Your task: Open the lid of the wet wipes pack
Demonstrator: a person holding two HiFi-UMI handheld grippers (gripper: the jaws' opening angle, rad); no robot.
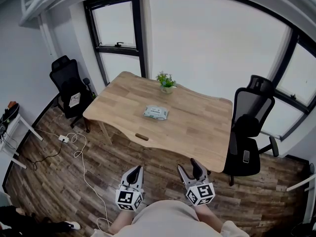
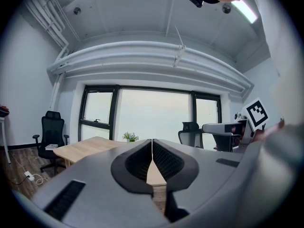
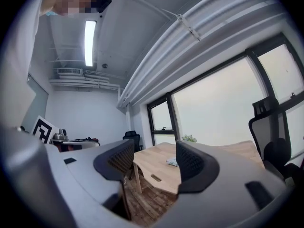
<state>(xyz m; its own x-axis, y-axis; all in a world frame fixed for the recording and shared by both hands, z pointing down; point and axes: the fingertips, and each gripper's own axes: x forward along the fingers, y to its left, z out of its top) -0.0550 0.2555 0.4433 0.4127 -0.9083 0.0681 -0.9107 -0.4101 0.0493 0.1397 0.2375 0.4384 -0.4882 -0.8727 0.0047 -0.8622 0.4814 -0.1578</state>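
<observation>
The wet wipes pack [image 1: 156, 112] lies flat near the middle of a wooden table [image 1: 197, 132], lid closed as far as I can tell; it shows small and far in the right gripper view [image 3: 172, 162]. Both grippers are held level in front of the person, well short of the table's near edge. My left gripper [image 1: 138, 171] is shut, its pads [image 2: 160, 160] meeting with nothing between them. My right gripper [image 1: 191, 167] stands open and empty, its jaws wide apart [image 3: 154, 158].
A small potted plant [image 1: 166, 82] stands at the table's far edge. Black office chairs stand at the left [image 1: 69, 90] and right [image 1: 249, 127] of the table. A power strip and white cable [image 1: 74, 142] lie on the wood floor to the left.
</observation>
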